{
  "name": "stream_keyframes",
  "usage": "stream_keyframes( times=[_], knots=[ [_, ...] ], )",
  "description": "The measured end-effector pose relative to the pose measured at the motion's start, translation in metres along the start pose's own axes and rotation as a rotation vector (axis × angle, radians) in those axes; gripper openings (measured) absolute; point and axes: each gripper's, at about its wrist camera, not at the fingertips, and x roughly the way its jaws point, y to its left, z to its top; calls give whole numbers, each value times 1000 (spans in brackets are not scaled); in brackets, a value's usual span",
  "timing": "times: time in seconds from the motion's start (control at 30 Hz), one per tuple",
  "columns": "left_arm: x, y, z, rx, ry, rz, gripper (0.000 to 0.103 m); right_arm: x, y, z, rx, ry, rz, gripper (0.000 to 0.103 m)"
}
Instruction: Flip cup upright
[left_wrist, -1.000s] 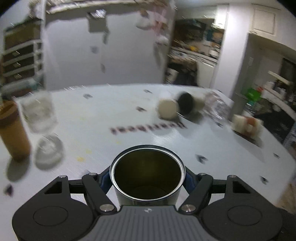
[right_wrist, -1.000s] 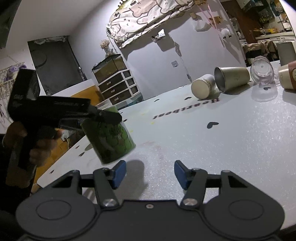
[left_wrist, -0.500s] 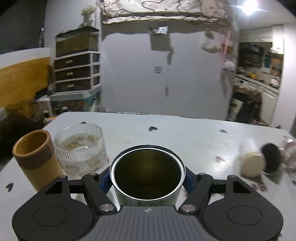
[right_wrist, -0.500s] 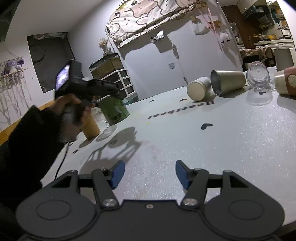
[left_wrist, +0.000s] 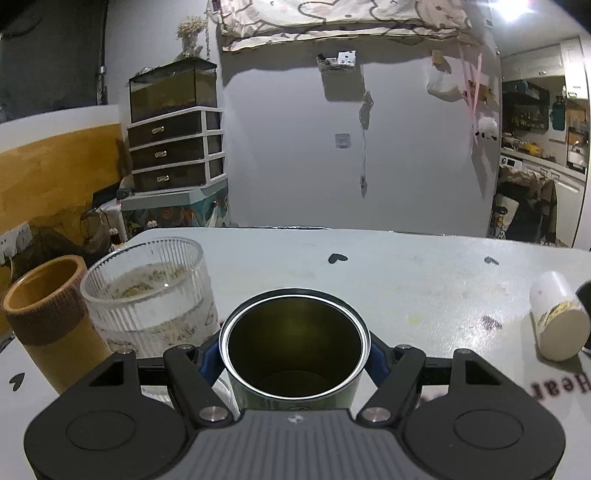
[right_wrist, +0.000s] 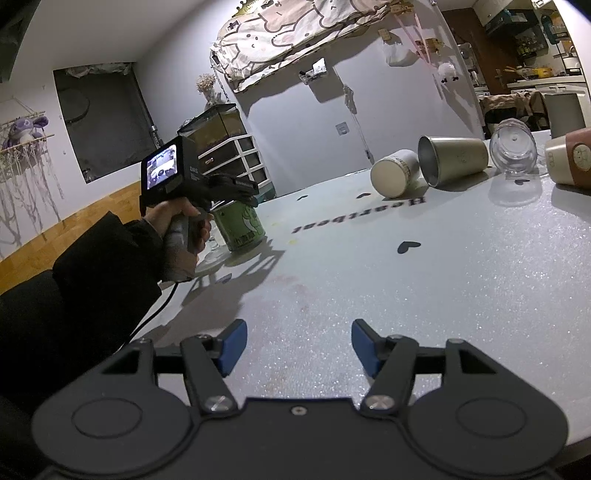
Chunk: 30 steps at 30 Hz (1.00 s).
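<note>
Left hand-held gripper (left_wrist: 294, 363) is pinching the green cup (left_wrist: 293, 347) across its body, one blue pad on each side, mouth facing up and long axis vertical. In the right wrist view the same cup (right_wrist: 239, 229) stands near the left edge of the tabletop (right_wrist: 424, 295), its base at or just above the surface; contact cannot be confirmed. Just beside it on the left are a ribbed glass (left_wrist: 147, 295) and, further left, a brown sleeved tumbler (left_wrist: 48, 317), both upright. Judgement: the flip itself looks complete, and what remains is to release and withdraw without nudging the glass close by. Right hand-held gripper (right_wrist: 295, 349) is spread and empty, held low over bare tabletop, well apart from the green cup, so the left hand is the nearer by far. Further across the tabletop lie a white paper cup (right_wrist: 395, 173) and a steel cup (right_wrist: 452, 157) on their sides, touching or nearly so, long axes roughly level with the surface, with a clear glass (right_wrist: 513, 151) and a brown-banded cup (right_wrist: 569, 160) beyond to the right.
</note>
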Motion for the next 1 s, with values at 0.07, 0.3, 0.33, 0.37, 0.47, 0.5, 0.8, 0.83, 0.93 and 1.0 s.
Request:
stream_keyframes(
  times=[0.07, 0.3, 0.33, 0.37, 0.47, 0.5, 0.8, 0.83, 0.93, 1.0],
  knots=[
    [2, 2, -3, -24, 5, -5, 74, 0, 1, -1, -2, 1, 2, 64],
    [1, 5, -8, -23, 27, -37, 83, 1, 2, 0, -7, 3, 2, 65],
    [0, 5, -9, -22, 27, -38, 84, 1, 3, 0, -9, 3, 2, 65],
    [-3, 5, -10, -26, 27, -45, 87, 2, 3, 0, -12, 3, 2, 65],
    [-16, 9, -15, -50, 17, -55, 96, 1, 5, 2, -20, 0, 0, 66],
    [-22, 10, -17, -54, 9, -59, 96, 2, 5, 3, -22, -2, -1, 66],
    [-93, 21, -37, -40, -77, -123, 97, 6, 15, 11, -80, -25, -13, 68],
    [-101, 21, -38, -37, -86, -130, 97, 7, 17, 13, -88, -29, -14, 68],
    [-128, 24, -46, -46, -101, -162, 97, 10, 24, 18, -123, -41, -15, 69],
    [-144, 26, -53, -43, -113, -177, 98, 11, 28, 22, -139, -50, -12, 70]
  ],
)
